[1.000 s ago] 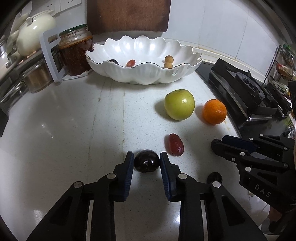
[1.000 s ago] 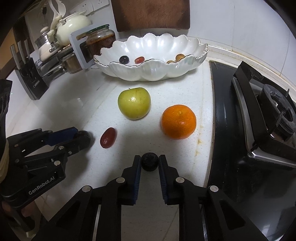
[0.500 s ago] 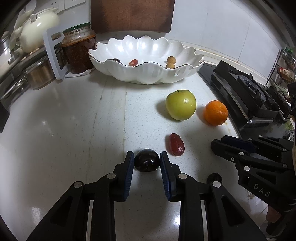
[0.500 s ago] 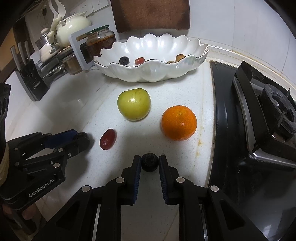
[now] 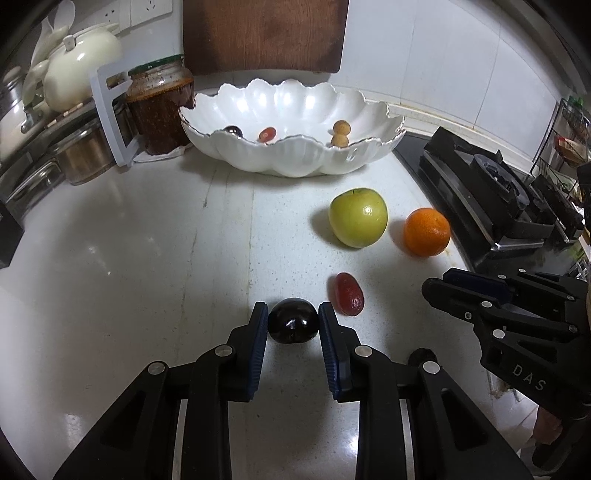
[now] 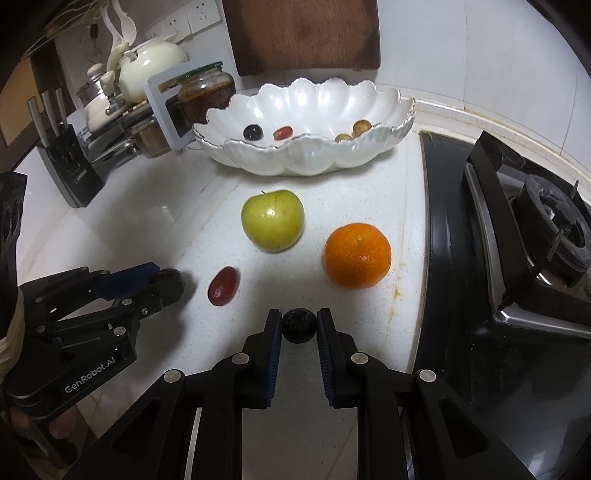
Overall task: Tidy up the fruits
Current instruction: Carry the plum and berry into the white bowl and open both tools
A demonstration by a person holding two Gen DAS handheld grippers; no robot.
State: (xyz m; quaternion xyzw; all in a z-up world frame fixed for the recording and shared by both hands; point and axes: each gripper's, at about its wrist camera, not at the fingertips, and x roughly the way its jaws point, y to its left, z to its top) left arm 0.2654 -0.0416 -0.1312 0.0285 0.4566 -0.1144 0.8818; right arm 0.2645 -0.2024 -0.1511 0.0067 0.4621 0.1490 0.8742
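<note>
My left gripper (image 5: 293,317) is shut on a dark plum (image 5: 293,325), held just above the white counter. My right gripper (image 6: 299,322) is shut on a small black berry (image 6: 299,326). A green apple (image 5: 358,217), an orange (image 5: 426,232) and a red grape (image 5: 348,294) lie on the counter ahead. The white scalloped bowl (image 5: 295,162) at the back holds a dark grape (image 6: 253,132), a red grape (image 6: 283,132) and two small tan fruits (image 5: 340,133). The left gripper also shows in the right wrist view (image 6: 168,284).
A sauce jar (image 5: 160,103), a teapot (image 5: 79,70) and pots stand at the back left. A knife block (image 6: 70,166) is at the left. A wooden board (image 5: 264,35) leans on the wall. A black gas stove (image 6: 517,236) fills the right side.
Both grippers have lifted a little with their fruits and moved slightly toward the bowl. The fruits on the counter have not moved.
</note>
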